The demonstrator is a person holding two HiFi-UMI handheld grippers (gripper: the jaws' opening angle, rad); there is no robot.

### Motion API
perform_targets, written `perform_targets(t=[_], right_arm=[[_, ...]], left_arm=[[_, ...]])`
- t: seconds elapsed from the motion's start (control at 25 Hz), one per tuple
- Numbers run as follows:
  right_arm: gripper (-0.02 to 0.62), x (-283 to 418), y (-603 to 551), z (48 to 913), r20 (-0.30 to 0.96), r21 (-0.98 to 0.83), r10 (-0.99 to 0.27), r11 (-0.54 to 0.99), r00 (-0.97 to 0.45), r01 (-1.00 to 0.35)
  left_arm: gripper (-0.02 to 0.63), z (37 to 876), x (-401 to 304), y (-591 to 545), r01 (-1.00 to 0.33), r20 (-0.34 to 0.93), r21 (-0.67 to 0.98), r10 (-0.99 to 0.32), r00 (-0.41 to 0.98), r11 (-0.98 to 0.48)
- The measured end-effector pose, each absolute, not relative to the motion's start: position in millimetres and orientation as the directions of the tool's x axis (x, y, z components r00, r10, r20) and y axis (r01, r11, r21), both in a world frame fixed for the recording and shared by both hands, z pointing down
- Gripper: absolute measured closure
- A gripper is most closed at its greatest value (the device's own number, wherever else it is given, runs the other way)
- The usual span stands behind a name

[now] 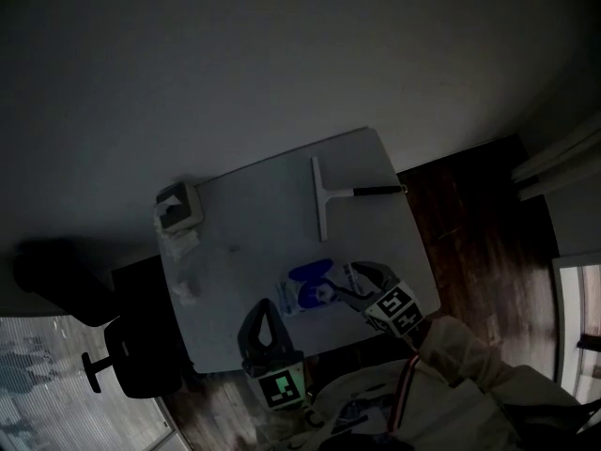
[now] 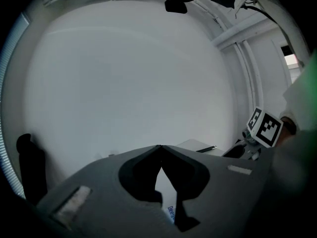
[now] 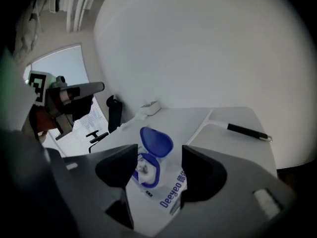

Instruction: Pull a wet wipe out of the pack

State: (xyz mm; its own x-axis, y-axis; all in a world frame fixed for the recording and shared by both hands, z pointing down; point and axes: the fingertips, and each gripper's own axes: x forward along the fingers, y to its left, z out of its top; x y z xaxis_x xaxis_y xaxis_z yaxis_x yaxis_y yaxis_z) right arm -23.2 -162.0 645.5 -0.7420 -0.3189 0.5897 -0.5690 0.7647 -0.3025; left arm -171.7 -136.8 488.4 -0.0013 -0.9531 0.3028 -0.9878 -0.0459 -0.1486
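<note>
Pack (image 1: pixel 308 291) lies toward the near edge of the desk (image 1: pixel 254 205). Its blue lid (image 3: pixel 156 141) is flipped open and a wipe (image 3: pixel 142 168) shows in the opening. Right claw (image 3: pixel 159 151) is released, jaws wide apart, poised over the opening with nothing gripped. Left claw (image 2: pixel 159 148) is clenched on nothing, just near-left of the pack. Assessment: lid opening is done; pinching and drawing out the wipe remain.

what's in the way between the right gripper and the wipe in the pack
Nothing visible. The pack has its blue lid flipped open, the wipe pokes from the opening, and the right gripper faces it with jaws apart.
</note>
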Motion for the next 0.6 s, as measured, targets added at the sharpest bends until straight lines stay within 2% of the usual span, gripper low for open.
perform_targets(t=[0.24, 0.44, 0.6], right_arm=[[0.316, -48, -144, 681, 0.657, -0.317, -0.17, 0.822, -0.734, -0.474], [0.402, -65, -126, 704, 0.721, -0.31, -0.065, 0.86, -0.69, -0.406], [0.402, -74, -119, 716, 0.739, -0.302, -0.039, 0.874, -0.673, -0.382]], left_arm=[[0.601, 487, -183, -128, -0.989, 0.306, -0.151, -0.951, -0.04, -0.006], [0.601, 492, -197, -115, -0.988, 0.321, -0.147, -0.943, -0.083, 0.037], [0.601, 495, -209, -102, -0.986, 0.335, -0.147, -0.934, -0.124, 0.078]])
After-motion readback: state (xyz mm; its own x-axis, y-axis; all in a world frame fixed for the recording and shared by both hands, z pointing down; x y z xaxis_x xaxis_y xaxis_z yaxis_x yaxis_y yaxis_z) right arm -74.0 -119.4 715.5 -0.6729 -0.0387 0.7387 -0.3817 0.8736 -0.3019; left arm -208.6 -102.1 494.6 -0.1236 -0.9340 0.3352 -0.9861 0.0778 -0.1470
